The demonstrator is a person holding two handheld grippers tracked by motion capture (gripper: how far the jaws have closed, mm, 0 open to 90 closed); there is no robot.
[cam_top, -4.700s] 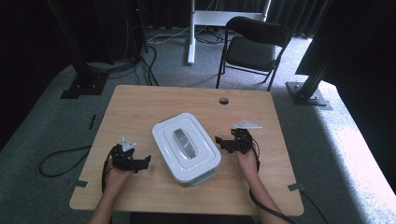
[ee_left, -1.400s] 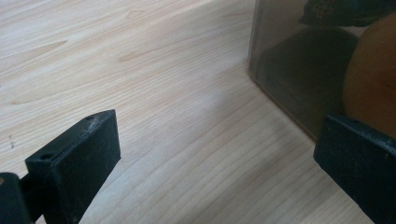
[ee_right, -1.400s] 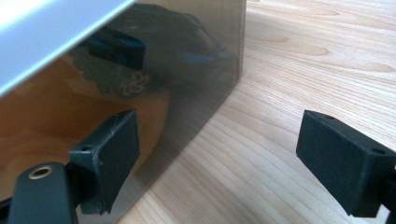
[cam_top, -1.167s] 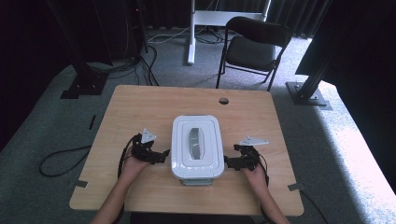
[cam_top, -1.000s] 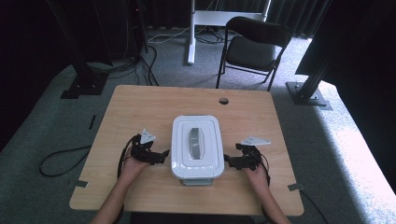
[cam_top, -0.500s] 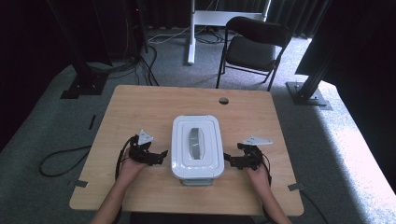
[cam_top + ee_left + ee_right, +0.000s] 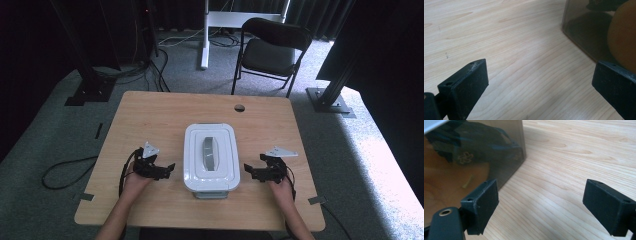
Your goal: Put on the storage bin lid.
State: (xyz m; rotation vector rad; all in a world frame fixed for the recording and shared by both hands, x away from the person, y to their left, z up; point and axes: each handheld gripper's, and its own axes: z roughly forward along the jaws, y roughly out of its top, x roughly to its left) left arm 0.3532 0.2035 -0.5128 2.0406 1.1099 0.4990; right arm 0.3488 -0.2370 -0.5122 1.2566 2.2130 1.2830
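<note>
Jaws wide on both grippers (image 7: pixel 170 169) (image 7: pixel 248 171), flanking box (image 7: pixel 211 156) at table (image 7: pixel 150 115) centre, near edge. Rigid, smooth plastic, likely slippery, loaded; best gripped under lid rim, both sides together.

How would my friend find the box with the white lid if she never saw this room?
Look at the wooden table in front of the black chair. Near its front edge, between the two black grippers, sits a see-through storage box. Its white lid with a grey handle sets it apart.
</note>
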